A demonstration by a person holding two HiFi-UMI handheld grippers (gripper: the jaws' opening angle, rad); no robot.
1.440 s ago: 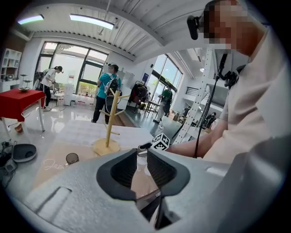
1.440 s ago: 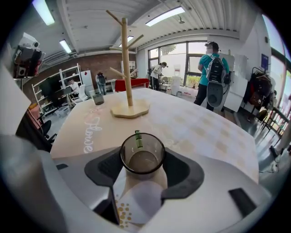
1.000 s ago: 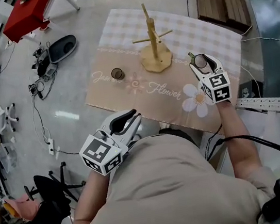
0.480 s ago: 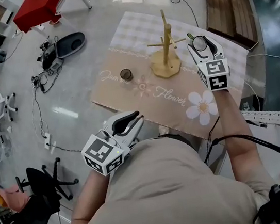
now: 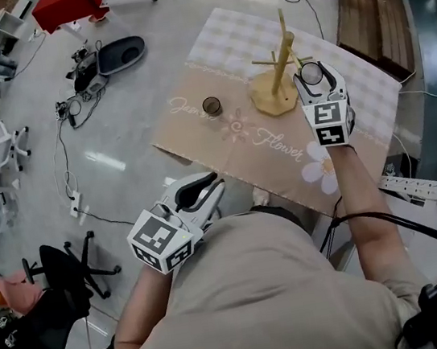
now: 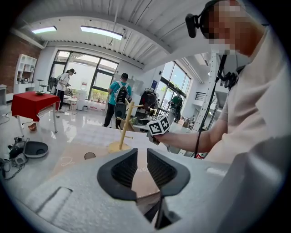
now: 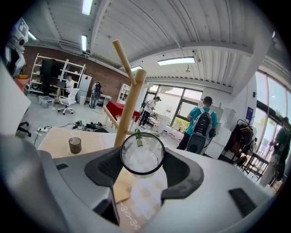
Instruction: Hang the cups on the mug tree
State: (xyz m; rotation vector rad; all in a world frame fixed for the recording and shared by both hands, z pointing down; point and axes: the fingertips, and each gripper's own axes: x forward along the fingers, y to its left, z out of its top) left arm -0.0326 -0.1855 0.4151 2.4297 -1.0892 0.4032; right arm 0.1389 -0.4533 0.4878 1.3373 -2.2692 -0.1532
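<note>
The wooden mug tree (image 5: 277, 67) stands on the beige flower cloth (image 5: 264, 151). My right gripper (image 5: 311, 74) is shut on a clear glass cup (image 5: 311, 74) with a green handle, held right beside the tree's right-hand peg. In the right gripper view the cup (image 7: 142, 154) sits between the jaws with the tree's pole (image 7: 128, 109) just behind it. A small dark cup (image 5: 211, 106) stands on the cloth left of the tree. My left gripper (image 5: 197, 192) hangs off the table near the person's body, its jaws a narrow gap apart with nothing between them.
The table's front-left edge (image 5: 200, 158) runs diagonally. On the floor to the left lie cables and a dark oval device (image 5: 121, 55), a red table (image 5: 67, 3) and office chairs (image 5: 66, 273). Wooden benches (image 5: 364, 5) run beyond the table. People stand in the background.
My right gripper has carried the glass cup left and forward, from the cloth's right side up to the tree's pegs. The left gripper has stayed where it was.
</note>
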